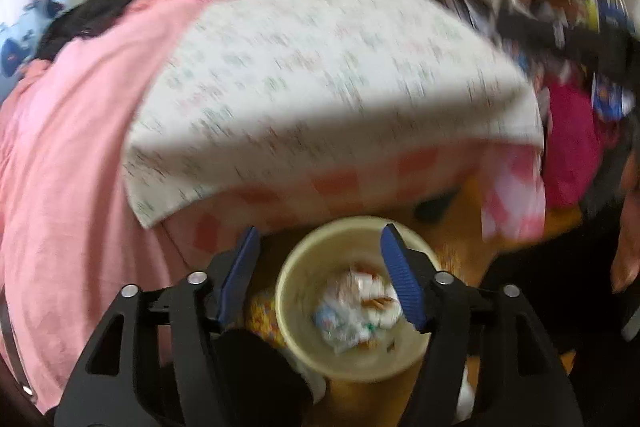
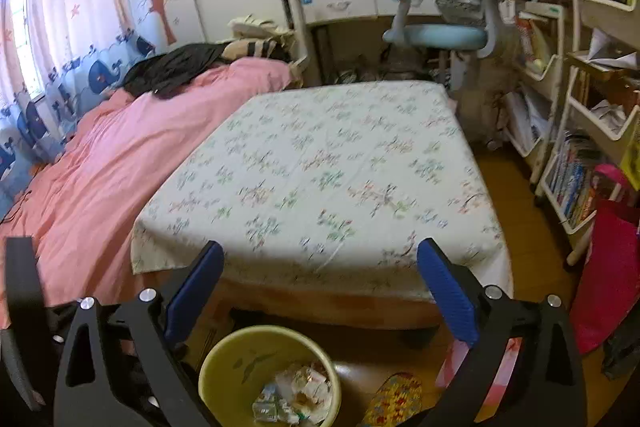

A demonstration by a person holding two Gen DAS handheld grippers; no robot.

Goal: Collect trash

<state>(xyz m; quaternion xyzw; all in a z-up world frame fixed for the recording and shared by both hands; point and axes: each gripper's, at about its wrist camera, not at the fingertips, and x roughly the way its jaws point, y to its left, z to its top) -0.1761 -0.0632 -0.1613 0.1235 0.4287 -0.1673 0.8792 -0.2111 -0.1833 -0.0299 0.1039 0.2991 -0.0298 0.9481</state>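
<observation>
A yellow trash bin (image 1: 304, 343) stands on the wooden floor right below my left gripper (image 1: 320, 259), which is open and empty above its rim. Crumpled wrappers (image 1: 356, 311) lie inside it. The left wrist view is blurred. In the right wrist view the same bin (image 2: 236, 367) sits at the bottom, with trash (image 2: 296, 395) in it. My right gripper (image 2: 320, 267) is open and empty, held higher, in front of the table edge.
A low table with a floral cloth (image 2: 328, 179) stands ahead. A pink bed cover (image 2: 100, 179) lies to the left. Shelves with books (image 2: 576, 155) and a red bag (image 2: 608, 267) are at the right. A blue chair (image 2: 440, 27) stands at the back.
</observation>
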